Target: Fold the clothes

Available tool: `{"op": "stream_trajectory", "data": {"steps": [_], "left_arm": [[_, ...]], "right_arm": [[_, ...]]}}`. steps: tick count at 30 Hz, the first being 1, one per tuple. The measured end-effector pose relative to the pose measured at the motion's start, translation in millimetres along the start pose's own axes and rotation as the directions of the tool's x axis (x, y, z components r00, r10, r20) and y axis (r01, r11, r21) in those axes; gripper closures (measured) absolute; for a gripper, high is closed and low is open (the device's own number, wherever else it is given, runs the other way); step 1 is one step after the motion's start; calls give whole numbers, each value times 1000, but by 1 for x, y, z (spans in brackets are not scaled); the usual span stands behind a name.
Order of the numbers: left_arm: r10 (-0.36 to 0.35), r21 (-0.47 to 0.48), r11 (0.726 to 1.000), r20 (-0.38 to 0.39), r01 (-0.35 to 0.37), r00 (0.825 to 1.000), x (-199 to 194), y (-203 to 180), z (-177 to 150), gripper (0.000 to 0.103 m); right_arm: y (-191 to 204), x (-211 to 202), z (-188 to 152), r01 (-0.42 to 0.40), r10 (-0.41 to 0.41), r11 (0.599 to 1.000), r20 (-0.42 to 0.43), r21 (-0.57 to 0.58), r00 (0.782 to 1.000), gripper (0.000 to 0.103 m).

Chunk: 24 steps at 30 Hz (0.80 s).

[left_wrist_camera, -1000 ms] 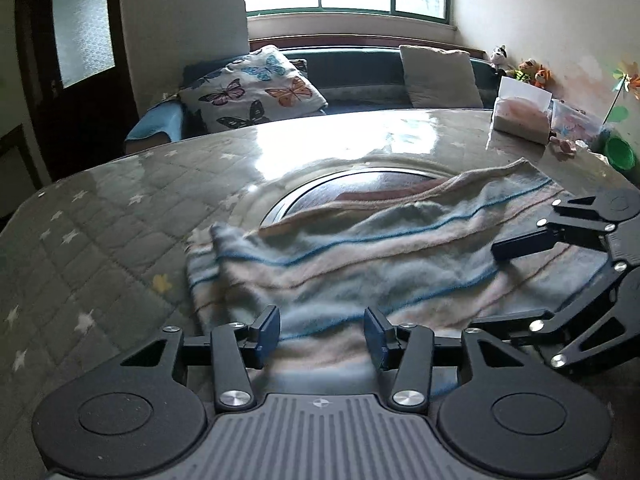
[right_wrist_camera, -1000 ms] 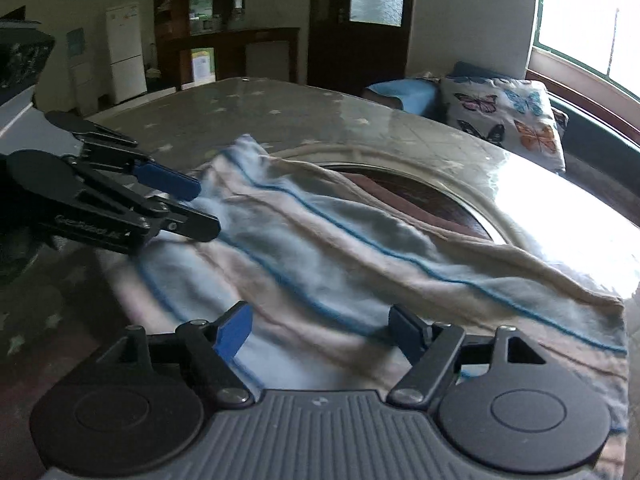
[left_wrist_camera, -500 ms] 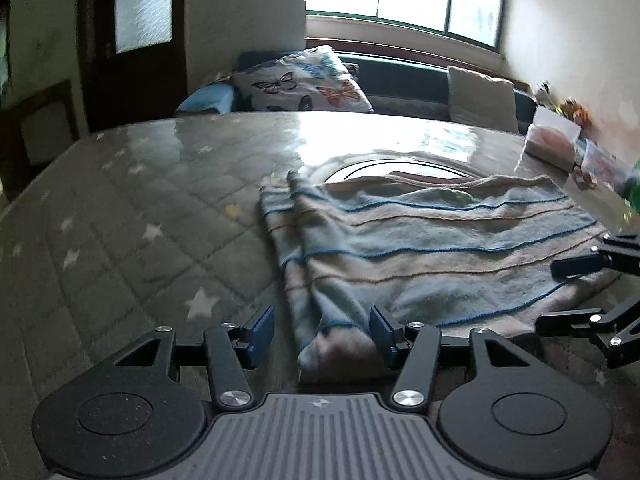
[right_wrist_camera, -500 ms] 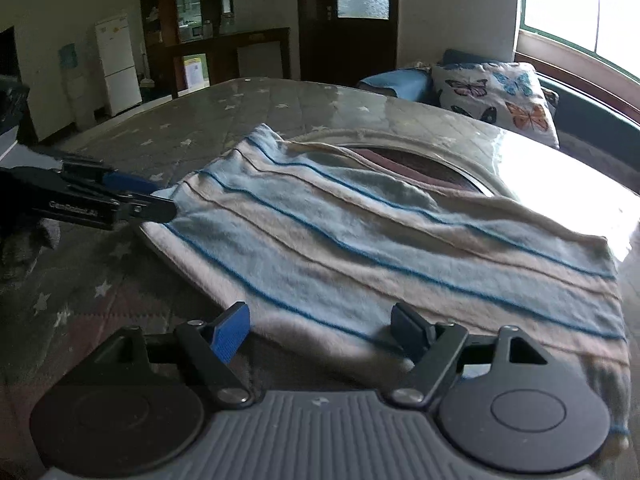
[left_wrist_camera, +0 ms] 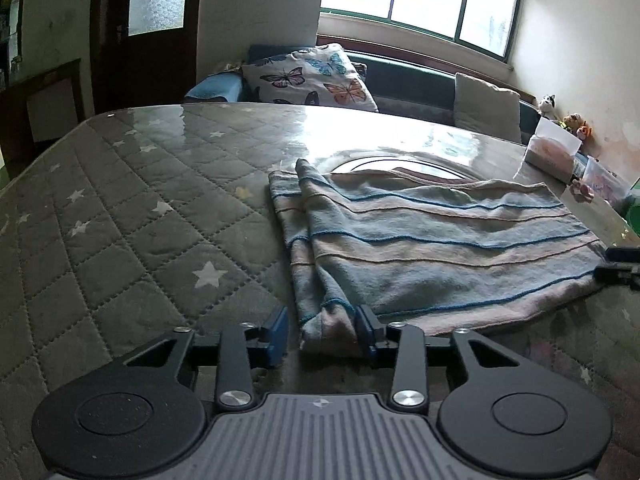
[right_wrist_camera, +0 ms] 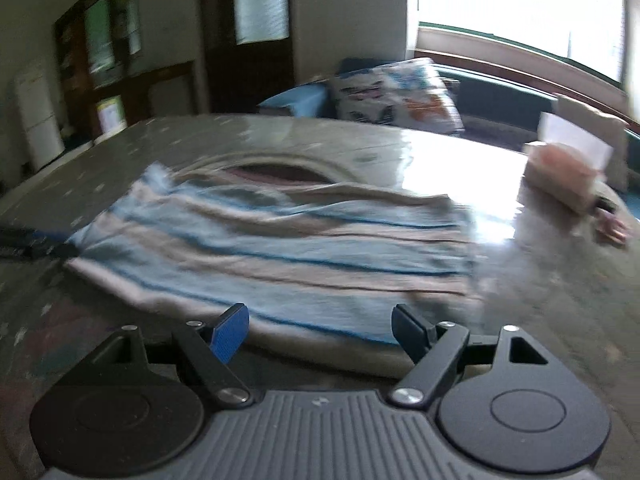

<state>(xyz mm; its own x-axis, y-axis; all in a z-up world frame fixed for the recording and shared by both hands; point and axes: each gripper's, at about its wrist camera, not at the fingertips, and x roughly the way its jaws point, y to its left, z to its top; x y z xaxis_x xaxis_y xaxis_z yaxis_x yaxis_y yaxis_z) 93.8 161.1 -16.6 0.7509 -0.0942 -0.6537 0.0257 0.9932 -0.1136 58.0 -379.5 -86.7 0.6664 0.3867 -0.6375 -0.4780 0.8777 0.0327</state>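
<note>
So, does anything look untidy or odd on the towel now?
Yes. The towel's left edges do not line up: a lower layer sticks out past the top one, and the far left corner is bunched up. No damage or spill shows.

left gripper [left_wrist_camera: 322, 330] fingers just closing — narrow gap, right gripper [right_wrist_camera: 320, 330] fingers spread wide

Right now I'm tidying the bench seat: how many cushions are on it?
2: butterfly cushion at the bench's left end, plain grey cushion further right. Others may be hidden.
</note>
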Motion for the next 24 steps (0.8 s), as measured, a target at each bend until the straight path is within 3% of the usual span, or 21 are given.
{"op": "stream_trajectory", "data": {"steps": [5, 9, 12, 15, 16, 18, 24], "left_arm": [[-5, -7, 1000, -3, 5, 1000, -1, -3, 0, 76], [-22, -32, 999, -8, 21, 1000, -2, 0, 1, 82], [-30, -46, 998, -13, 30, 999, -2, 2, 1, 84], [-33, -45, 998, -17, 32, 999, -3, 1, 2, 85], [-33, -43, 999, -18, 32, 999, -3, 0, 2, 86], [-36, -42, 999, -22, 35, 999, -5, 0, 2, 87], [-78, -30, 997, -43, 77, 996, -17, -3, -2, 89]], "right_arm": [[-30, -3, 3, 94, -96, 993, 25, 73, 995, 25], [-51, 3, -2, 94, -94, 984, -6, 152, 996, 39], [-64, 9, -9, 89, -84, 971, -33, 221, 996, 43], [-75, 11, -17, 83, -72, 957, -49, 277, 996, 57], [-76, 10, -18, 83, -72, 956, -47, 283, 996, 74], [-80, 7, -20, 80, -68, 949, -51, 304, 996, 88], [-84, -11, -26, 82, -72, 948, -44, 307, 996, 95]]}}
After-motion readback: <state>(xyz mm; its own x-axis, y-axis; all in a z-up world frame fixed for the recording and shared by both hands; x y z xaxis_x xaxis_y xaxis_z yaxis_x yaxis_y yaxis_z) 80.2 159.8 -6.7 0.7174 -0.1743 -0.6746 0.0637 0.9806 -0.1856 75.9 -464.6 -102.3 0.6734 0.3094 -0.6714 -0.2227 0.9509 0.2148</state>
